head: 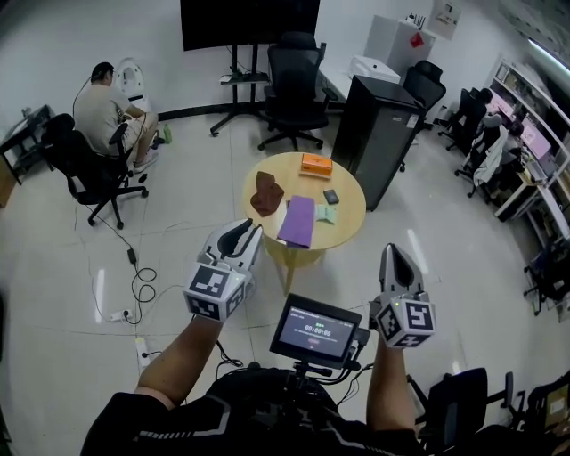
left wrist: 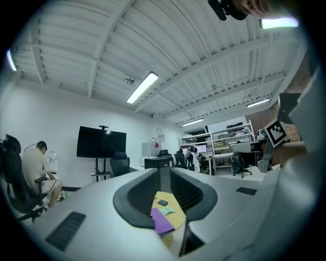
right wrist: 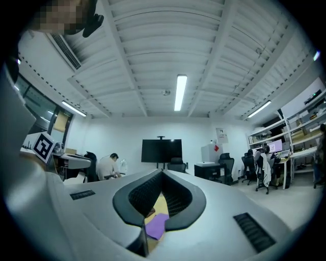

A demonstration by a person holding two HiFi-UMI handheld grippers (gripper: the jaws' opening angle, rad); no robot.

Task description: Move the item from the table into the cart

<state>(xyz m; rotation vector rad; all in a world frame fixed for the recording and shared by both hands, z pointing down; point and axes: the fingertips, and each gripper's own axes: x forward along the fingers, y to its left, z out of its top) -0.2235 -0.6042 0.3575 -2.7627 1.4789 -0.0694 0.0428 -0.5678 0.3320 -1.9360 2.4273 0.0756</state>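
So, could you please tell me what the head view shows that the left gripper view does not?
Only the head view: the orange box, the brown cloth and the small screen. Only the left gripper view: the ceiling and its long lamp. Both: the round table, the purple cloth on it, the seated person and the big television.

An open-plan office, possibly part lab: swivel chairs (head: 294, 80), a large dark screen (head: 249, 22) on a wheeled stand, people (head: 486, 134) at monitors (head: 534, 138) along the right wall, shelving (left wrist: 230, 138), a round table (head: 349, 212) mid-floor.
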